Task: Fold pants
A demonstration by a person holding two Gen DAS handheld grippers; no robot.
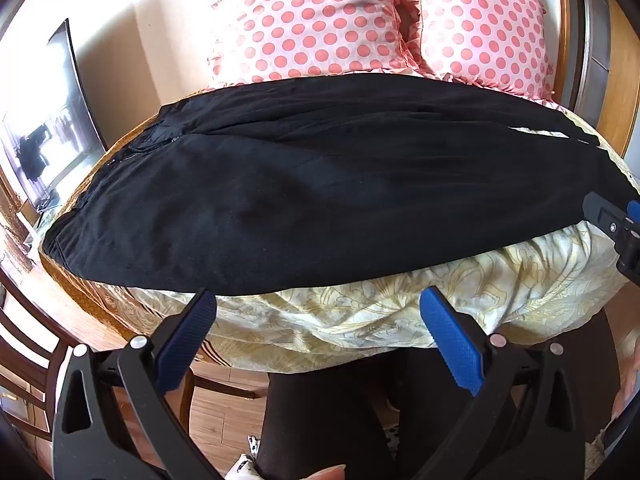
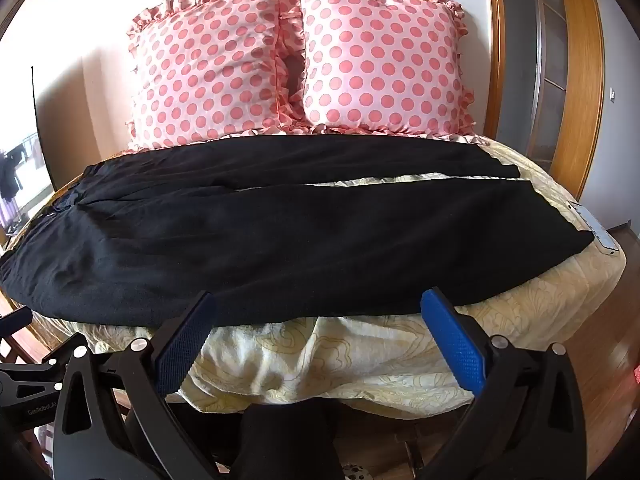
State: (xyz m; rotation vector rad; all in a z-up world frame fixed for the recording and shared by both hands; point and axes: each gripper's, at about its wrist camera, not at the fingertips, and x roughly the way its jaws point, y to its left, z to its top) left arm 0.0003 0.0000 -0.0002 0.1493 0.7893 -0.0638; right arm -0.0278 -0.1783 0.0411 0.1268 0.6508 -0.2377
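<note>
Both tools hung at the near edge of the bed. Left gripper [image 1: 318, 304], blue pads spread wide apart, gripped nothing, tips just short of the black pants [image 1: 320, 200]. Right gripper [image 2: 319, 306] likewise gaped, holding nothing, its tips at the pants' near hem line. Pants lay flat across the cream patterned bedspread [image 2: 360, 360], waistband to the left, legs running right with a narrow gap between them. Two pink polka-dot pillows [image 2: 296, 68] stood behind, against the wall.
</note>
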